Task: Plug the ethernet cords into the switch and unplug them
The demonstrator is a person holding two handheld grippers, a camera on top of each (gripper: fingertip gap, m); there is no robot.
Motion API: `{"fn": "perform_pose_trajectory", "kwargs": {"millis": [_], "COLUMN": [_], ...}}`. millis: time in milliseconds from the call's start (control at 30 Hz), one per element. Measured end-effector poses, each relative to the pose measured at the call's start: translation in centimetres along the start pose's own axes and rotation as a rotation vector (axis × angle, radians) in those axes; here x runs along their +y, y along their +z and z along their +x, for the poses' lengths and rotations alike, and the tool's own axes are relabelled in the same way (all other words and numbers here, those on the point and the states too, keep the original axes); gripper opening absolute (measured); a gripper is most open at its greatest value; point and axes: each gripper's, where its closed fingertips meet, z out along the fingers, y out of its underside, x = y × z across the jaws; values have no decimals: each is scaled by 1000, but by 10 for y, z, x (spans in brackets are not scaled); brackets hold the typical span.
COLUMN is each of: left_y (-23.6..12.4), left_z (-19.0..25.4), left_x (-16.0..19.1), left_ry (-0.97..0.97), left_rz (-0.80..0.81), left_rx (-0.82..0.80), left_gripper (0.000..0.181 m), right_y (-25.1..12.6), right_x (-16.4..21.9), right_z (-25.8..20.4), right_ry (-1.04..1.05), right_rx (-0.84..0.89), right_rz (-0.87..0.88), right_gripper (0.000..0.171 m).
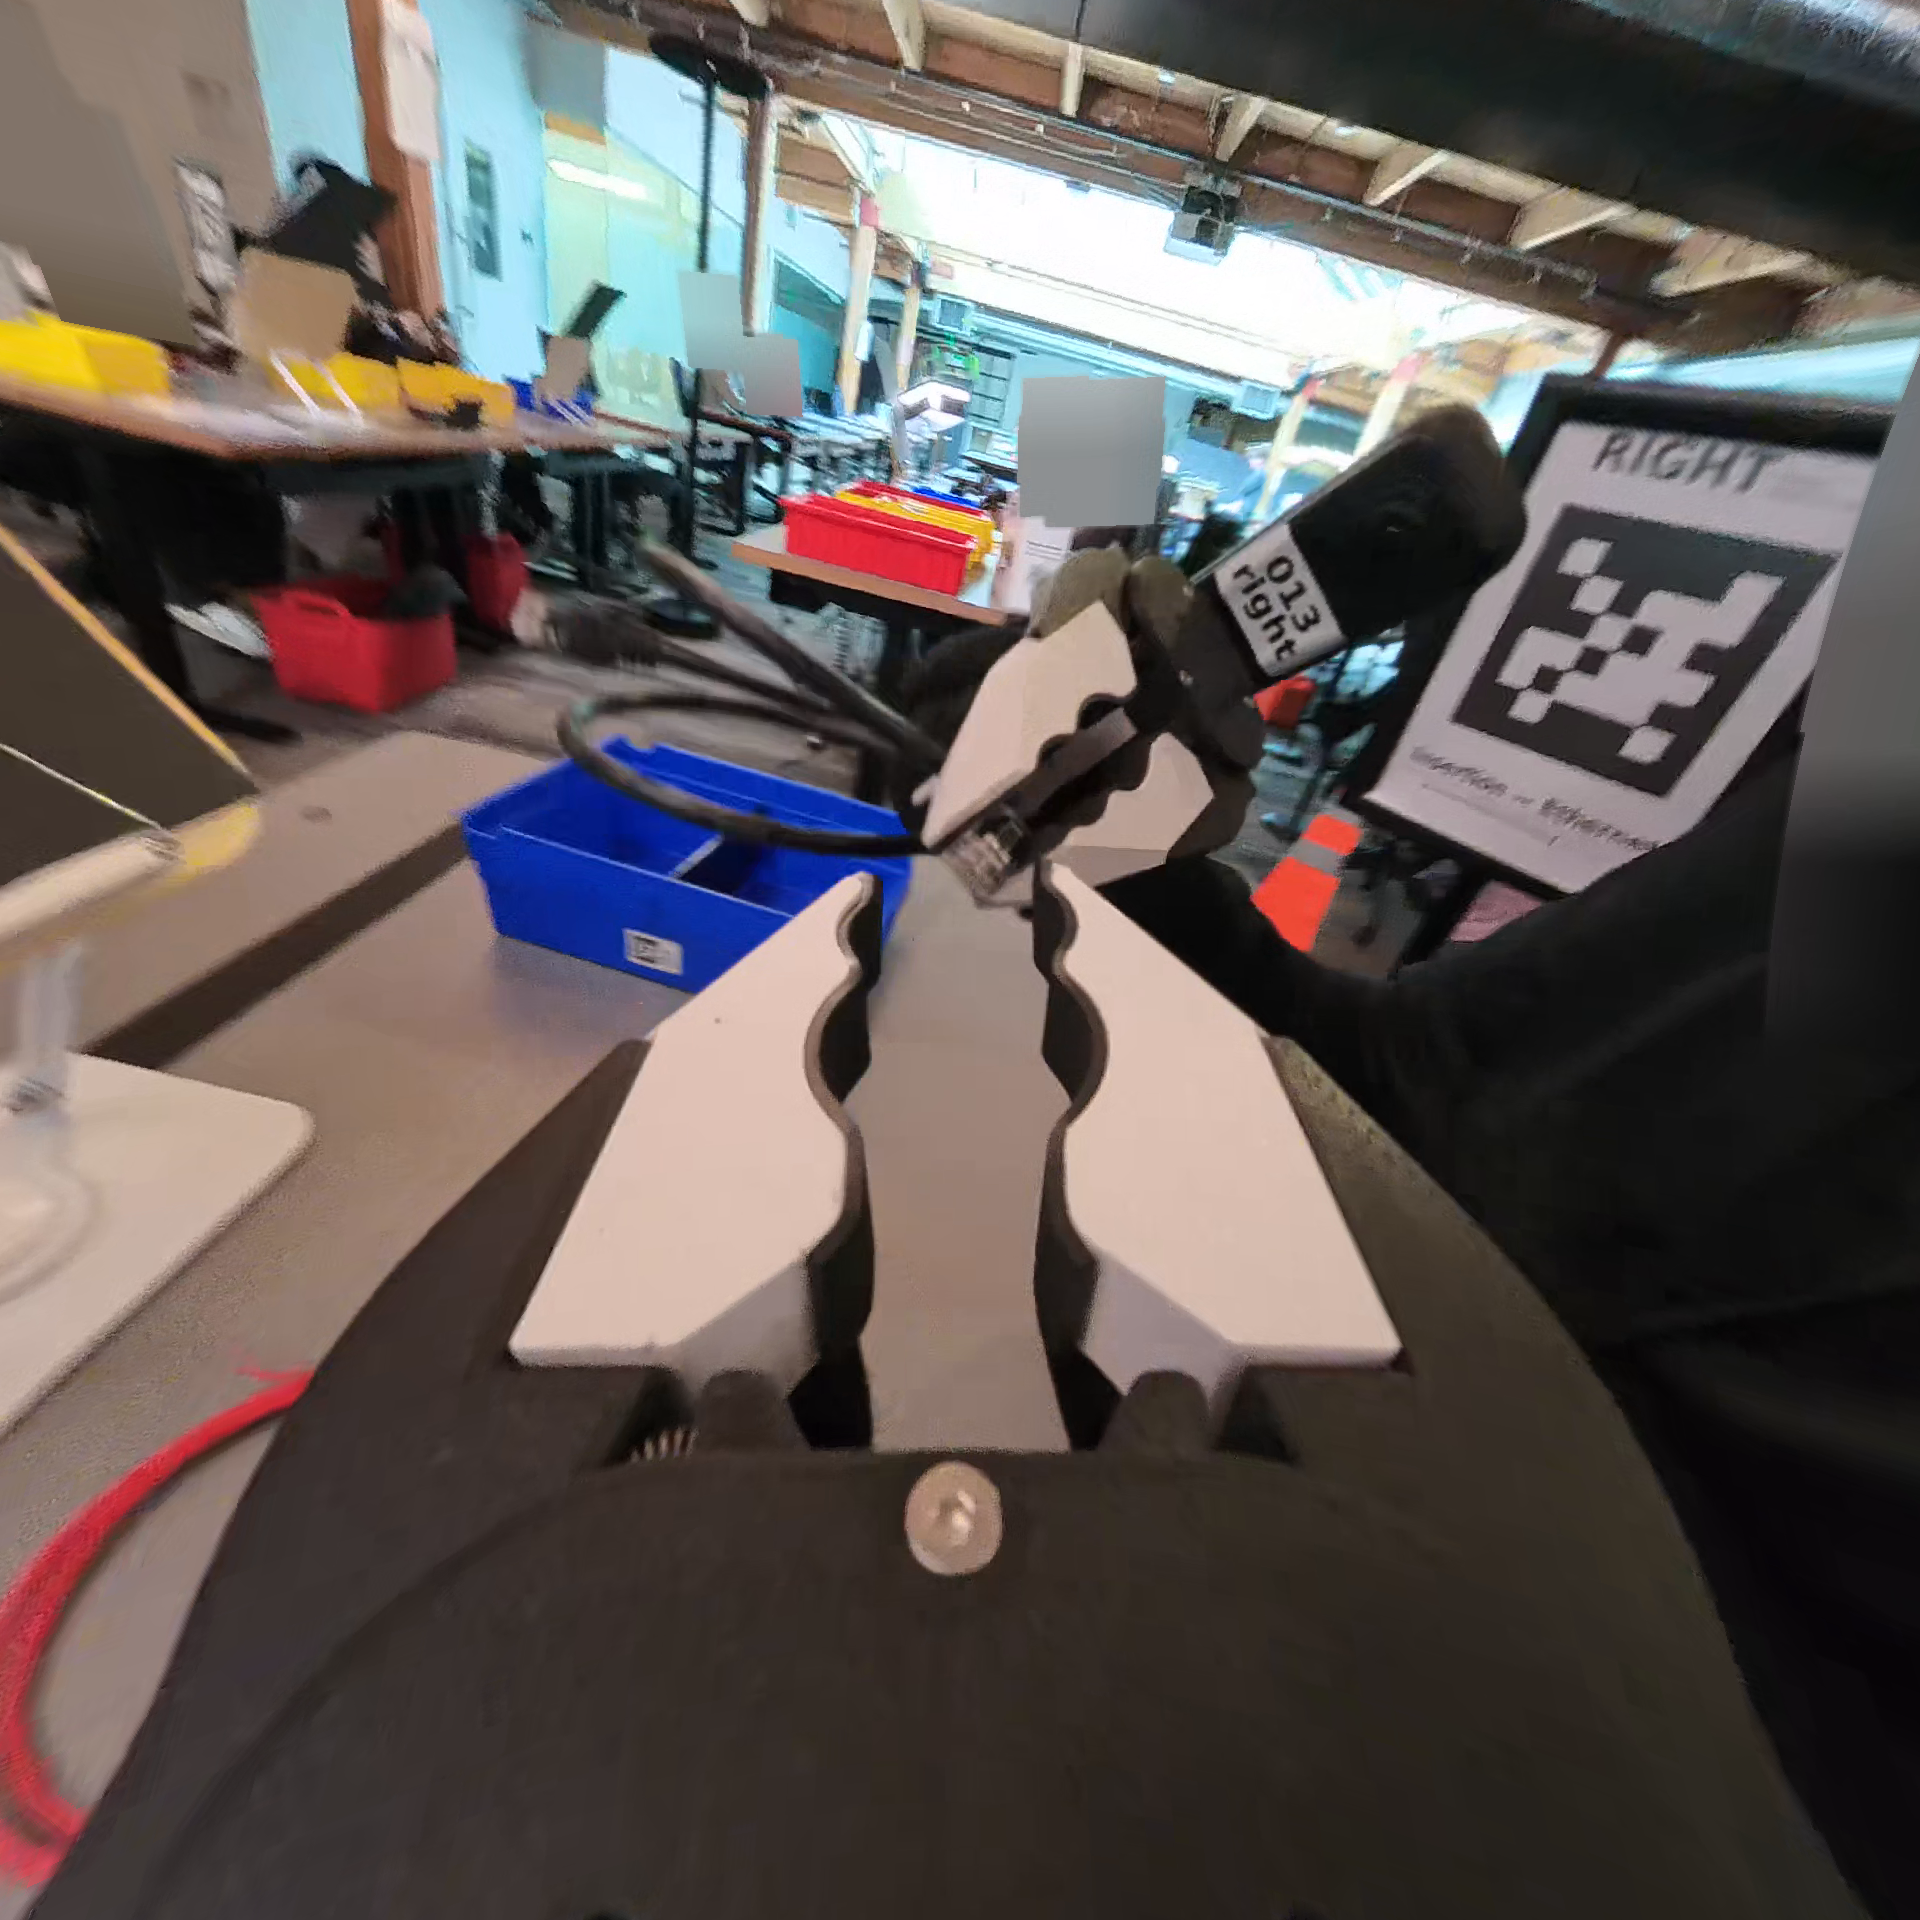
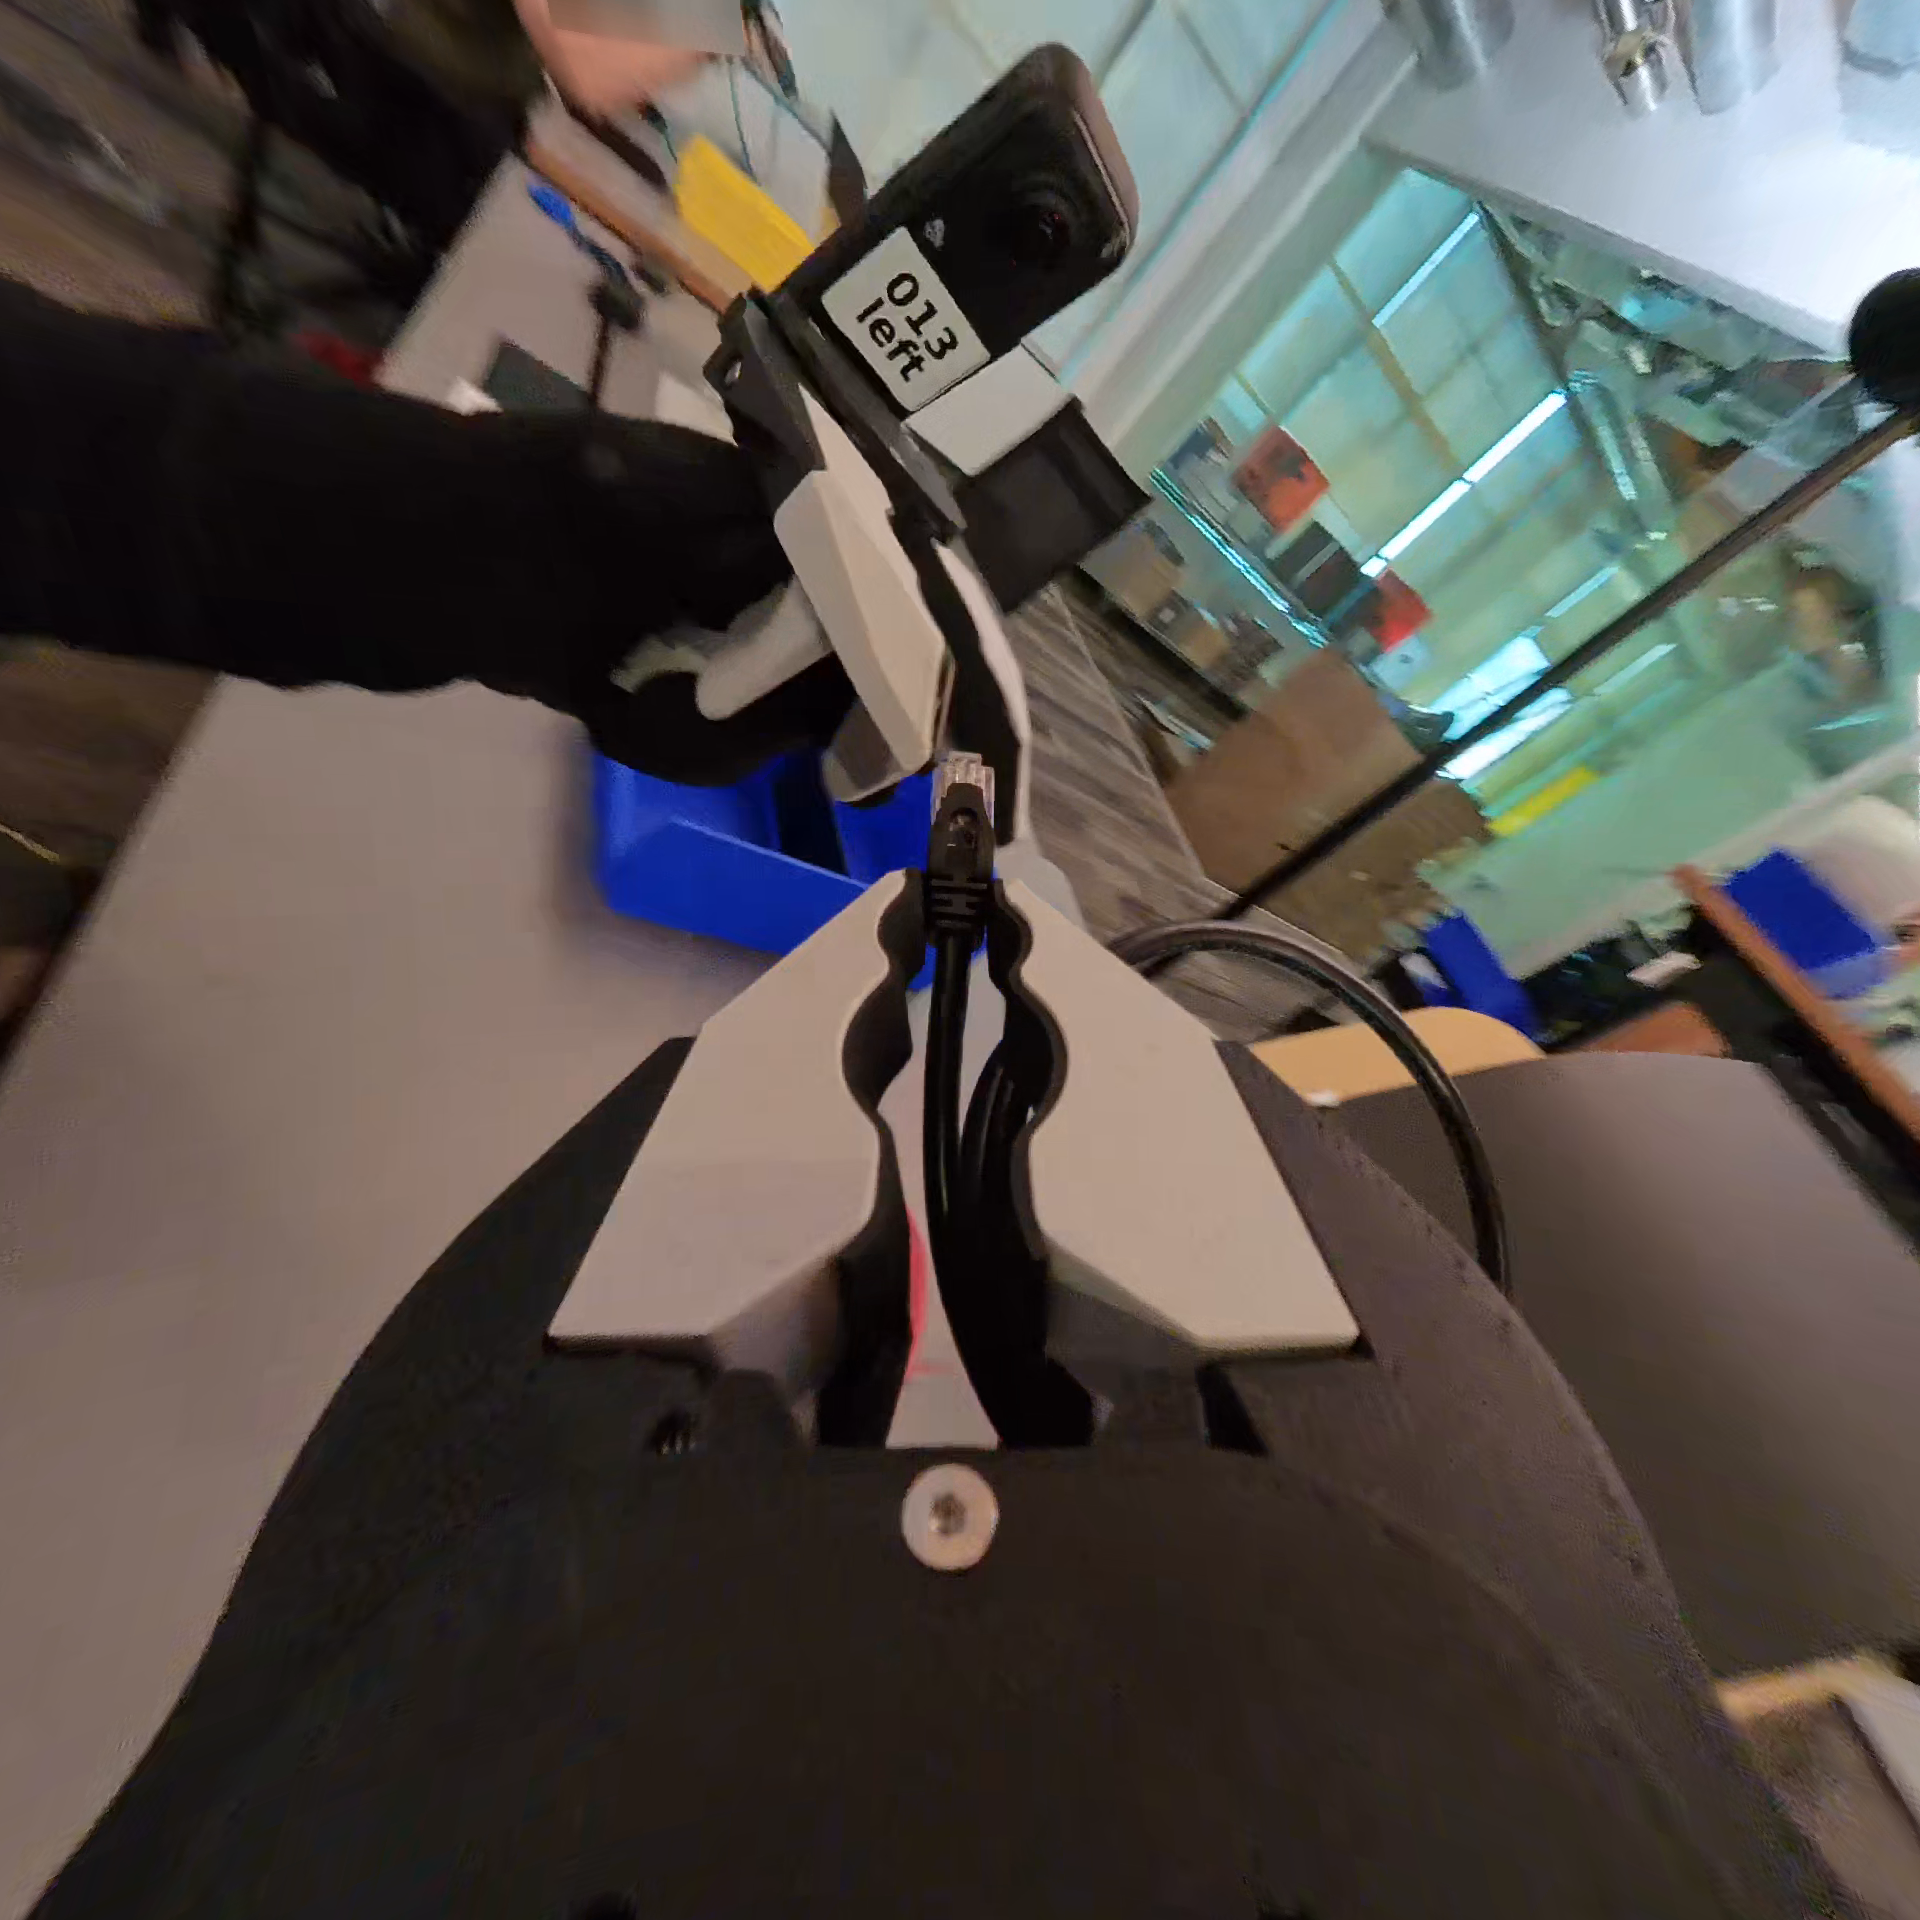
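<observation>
Workshop background was cluttered: benches with yellow bins (image 1: 83, 353) and red bins (image 1: 878, 540), exposed ceiling joists, glass partition in the right wrist view. Grey tabletop (image 1: 416, 1049) carried a blue divided bin (image 1: 623, 883); a red cable (image 1: 42, 1621) coiled at the left edge of the left wrist view. A printed marker sign (image 1: 1642, 655) stood at far right.

Left gripper (image 1: 956, 894) hung over the table with its fingers (image 1: 727, 1143) parted at a moderate gap, nothing between them. Its tips sat just below the other tool's tips.

Right gripper (image 2: 954, 894) was clamped on a black ethernet cord (image 2: 951, 1091). The cord ran up the channel between the fingers (image 2: 1164, 1164), and the clear RJ45 plug (image 2: 961, 779) stuck out past the tips, nearly touching the left gripper's tips. Slack cord looped off to the right (image 2: 1382, 1029), and over the blue bin in the left wrist view (image 1: 665, 727).

Both tools were held by black-gloved hands (image 2: 582, 561).

Switch: couldn't spot it in either view.
</observation>
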Motion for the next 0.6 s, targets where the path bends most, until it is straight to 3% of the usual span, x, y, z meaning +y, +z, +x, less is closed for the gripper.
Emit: {"fn": "perform_pose_trajectory", "kwargs": {"millis": [267, 367, 600], "left_y": [9, 9, 5], "left_z": [7, 3, 8], "left_x": [4, 4, -1], "left_ry": [-165, -164, -189], "left_rz": [21, 26, 69], "left_rx": [120, 91, 142], "left_gripper": [29, 14, 12], "right_y": [6, 7, 7], "right_x": [8, 5, -1], "right_z": [-4, -6, -6], "right_ry": [-253, -278, -288], "right_rx": [80, 85, 100], "right_rz": [-172, -172, -135], "right_gripper": [9, 9, 9]}}
